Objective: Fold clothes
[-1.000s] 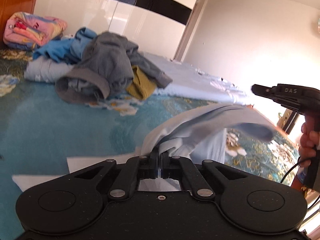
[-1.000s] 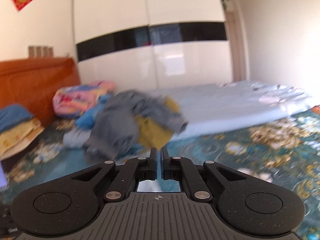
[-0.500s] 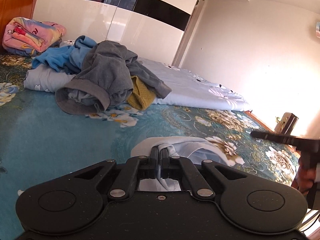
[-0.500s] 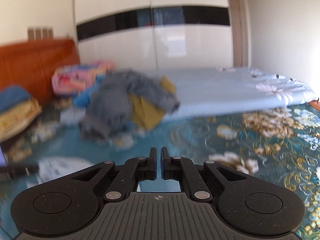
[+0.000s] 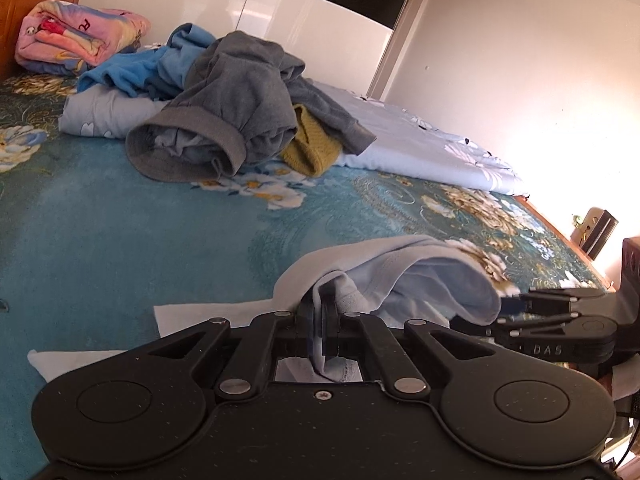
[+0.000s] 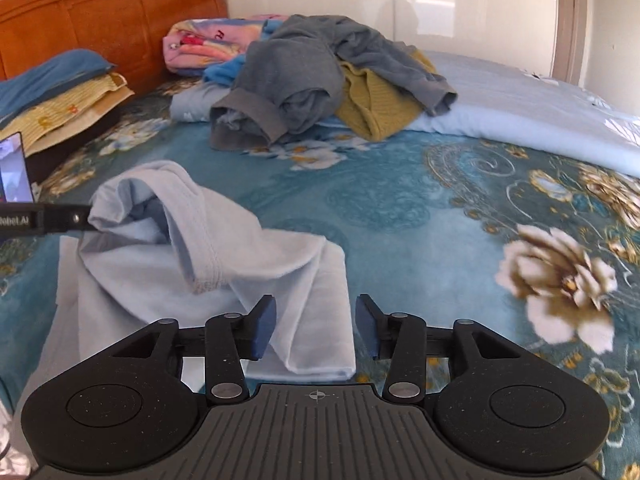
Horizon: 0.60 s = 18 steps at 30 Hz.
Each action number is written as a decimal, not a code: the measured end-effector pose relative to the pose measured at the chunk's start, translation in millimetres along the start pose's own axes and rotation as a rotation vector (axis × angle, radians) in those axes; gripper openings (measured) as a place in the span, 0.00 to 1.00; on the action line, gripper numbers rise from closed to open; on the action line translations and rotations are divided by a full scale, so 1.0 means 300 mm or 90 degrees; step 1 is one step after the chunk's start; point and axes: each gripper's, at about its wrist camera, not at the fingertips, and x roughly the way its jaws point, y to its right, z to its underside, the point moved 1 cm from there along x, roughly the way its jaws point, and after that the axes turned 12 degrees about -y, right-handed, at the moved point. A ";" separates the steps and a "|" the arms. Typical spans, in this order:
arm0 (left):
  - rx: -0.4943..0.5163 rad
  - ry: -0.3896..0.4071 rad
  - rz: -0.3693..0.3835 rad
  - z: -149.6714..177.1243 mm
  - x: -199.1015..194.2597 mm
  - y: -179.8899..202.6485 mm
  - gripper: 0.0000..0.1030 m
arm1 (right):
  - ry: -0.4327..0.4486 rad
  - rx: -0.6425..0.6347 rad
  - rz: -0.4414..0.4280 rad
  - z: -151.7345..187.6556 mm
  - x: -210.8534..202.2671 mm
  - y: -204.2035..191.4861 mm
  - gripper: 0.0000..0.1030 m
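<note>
Across the bed (image 6: pixel 400 216), a teal floral cover runs to the orange headboard (image 6: pixel 120 20). Along the far edge lies a folded pale blue quilt (image 6: pixel 540 120), with a heap of grey, mustard and blue clothes (image 6: pixel 320 80) on its headboard end. Near the front edge lies a light blue garment (image 6: pixel 200 272), one part lifted. The left hand-held gripper (image 5: pixel 320 320) is clamped on that lifted fabric. The right hand-held gripper (image 6: pixel 316 326) has just been opening; its pads stand apart, a garment corner between them, unpressed.
</note>
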 end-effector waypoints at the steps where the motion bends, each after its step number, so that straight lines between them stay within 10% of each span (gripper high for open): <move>1: -0.001 -0.004 -0.001 0.002 0.009 -0.003 0.00 | 0.003 -0.003 -0.007 -0.013 0.005 -0.004 0.45; 8: -0.007 -0.025 -0.008 0.014 0.051 -0.024 0.02 | 0.027 -0.069 -0.033 -0.088 0.060 -0.044 0.58; 18: -0.006 -0.040 0.002 0.028 0.069 -0.017 0.04 | 0.013 -0.013 -0.084 -0.122 0.113 -0.029 0.11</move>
